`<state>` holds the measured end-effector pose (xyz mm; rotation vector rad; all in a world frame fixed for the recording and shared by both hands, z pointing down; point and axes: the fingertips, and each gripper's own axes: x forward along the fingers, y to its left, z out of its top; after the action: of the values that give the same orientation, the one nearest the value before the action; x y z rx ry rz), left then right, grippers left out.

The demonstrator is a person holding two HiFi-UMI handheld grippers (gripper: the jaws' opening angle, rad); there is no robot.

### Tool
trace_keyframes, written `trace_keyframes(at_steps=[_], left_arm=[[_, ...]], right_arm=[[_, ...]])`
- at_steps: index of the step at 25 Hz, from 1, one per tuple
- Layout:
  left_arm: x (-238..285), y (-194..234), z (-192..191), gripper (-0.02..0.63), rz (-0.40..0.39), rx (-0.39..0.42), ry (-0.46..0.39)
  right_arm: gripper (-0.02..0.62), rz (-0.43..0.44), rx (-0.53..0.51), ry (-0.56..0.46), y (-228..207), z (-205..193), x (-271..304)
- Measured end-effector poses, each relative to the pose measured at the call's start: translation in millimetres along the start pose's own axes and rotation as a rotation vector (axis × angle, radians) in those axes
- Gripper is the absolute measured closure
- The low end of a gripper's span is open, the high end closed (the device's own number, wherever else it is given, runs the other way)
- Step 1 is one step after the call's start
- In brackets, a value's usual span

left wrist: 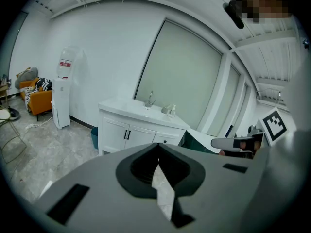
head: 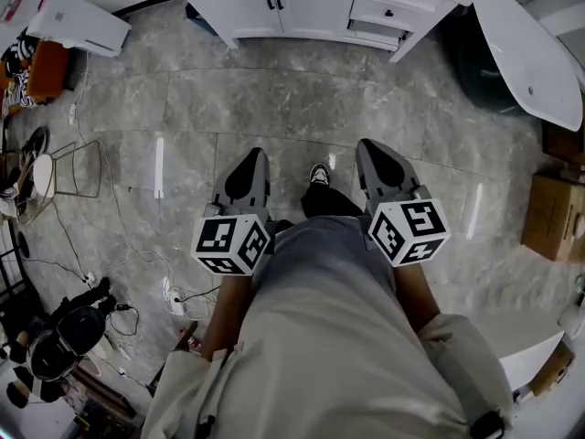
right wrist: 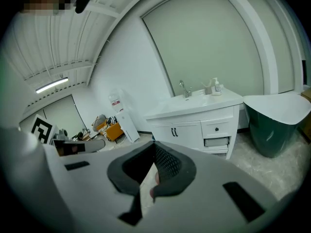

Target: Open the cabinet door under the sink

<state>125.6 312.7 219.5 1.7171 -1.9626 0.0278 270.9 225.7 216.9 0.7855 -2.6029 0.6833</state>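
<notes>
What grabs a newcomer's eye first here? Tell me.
The white sink cabinet at the head view's top, its two doors shut. Nearer, the left hand-held gripper and right hand-held gripper, both shut and empty, hang over the grey tiled floor, well short of it.

Open marble floor (head: 274, 108) reaches the cabinet doors (head: 247, 12); a green-sided tub (head: 526, 48) crowds the cabinet's right end.

Cabinet (head: 315, 12) stands ahead across floor (head: 274, 108), w/ sink (left wrist: 144, 108) on top; its double doors (head: 274, 7) sit left of drawers (head: 388, 15). Tub (head: 528, 39) is just right of cabinet, water dispenser (head: 80, 23) well to its left. L gripper (head: 253, 159) & R gripper (head: 375, 154) are side by side, well apart from cabinet.
</notes>
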Motion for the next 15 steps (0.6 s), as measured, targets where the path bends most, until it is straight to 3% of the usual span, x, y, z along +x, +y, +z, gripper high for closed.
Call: trace_keyframes(at_steps=[7, 15], left_arm=[[21.1, -6.1, -0.3, 0.607, 0.014, 0.009, 0.005], [33.4, -19.0, 0.4, 0.607, 0.004, 0.020, 0.023]], right_arm=[[0.588, 0.045, 0.004, -0.029, -15.1, 12.5, 7.7], [0.588, 0.036, 0.031, -0.014, -30.9, 9.8, 8.3]])
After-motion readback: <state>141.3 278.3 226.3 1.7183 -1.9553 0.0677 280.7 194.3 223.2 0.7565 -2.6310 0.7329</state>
